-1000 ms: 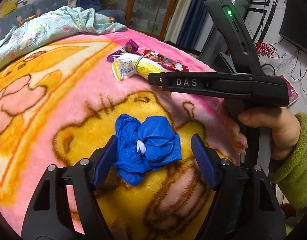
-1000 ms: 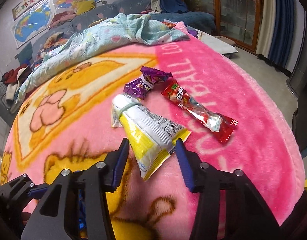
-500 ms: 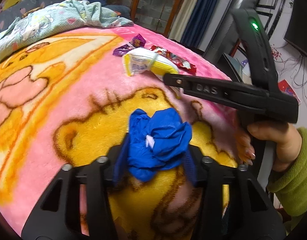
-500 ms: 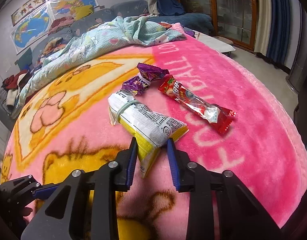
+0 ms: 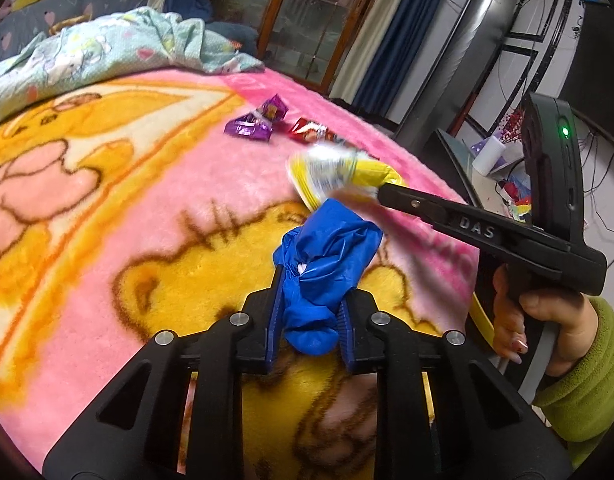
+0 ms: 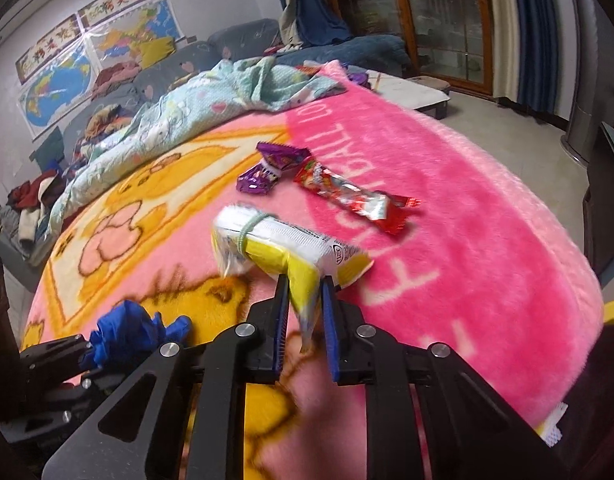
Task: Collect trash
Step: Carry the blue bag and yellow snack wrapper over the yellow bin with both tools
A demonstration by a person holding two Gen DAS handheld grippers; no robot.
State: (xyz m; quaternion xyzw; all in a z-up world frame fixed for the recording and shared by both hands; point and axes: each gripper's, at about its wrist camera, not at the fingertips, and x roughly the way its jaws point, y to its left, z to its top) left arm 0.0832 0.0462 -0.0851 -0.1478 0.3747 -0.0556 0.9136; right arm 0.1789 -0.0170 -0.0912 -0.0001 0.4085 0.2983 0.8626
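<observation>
My left claw squeezes the soft, light blue bag; my right claw pinches the crinkly yellow snack packet by its flat end at 6 o'clock.

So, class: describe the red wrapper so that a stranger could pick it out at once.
Start at the pink cartoon blanket covering the bed. Near the white lettering lie two loose wrappers. The red wrapper is the long, flat one with a silvery middle, beside the short crumpled purple wrapper.

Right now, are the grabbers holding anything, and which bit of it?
Yes, both. The left gripper pinches the blue plastic bundle around its lower middle. The right gripper pinches the yellow-and-white snack packet by its yellow end.
</observation>
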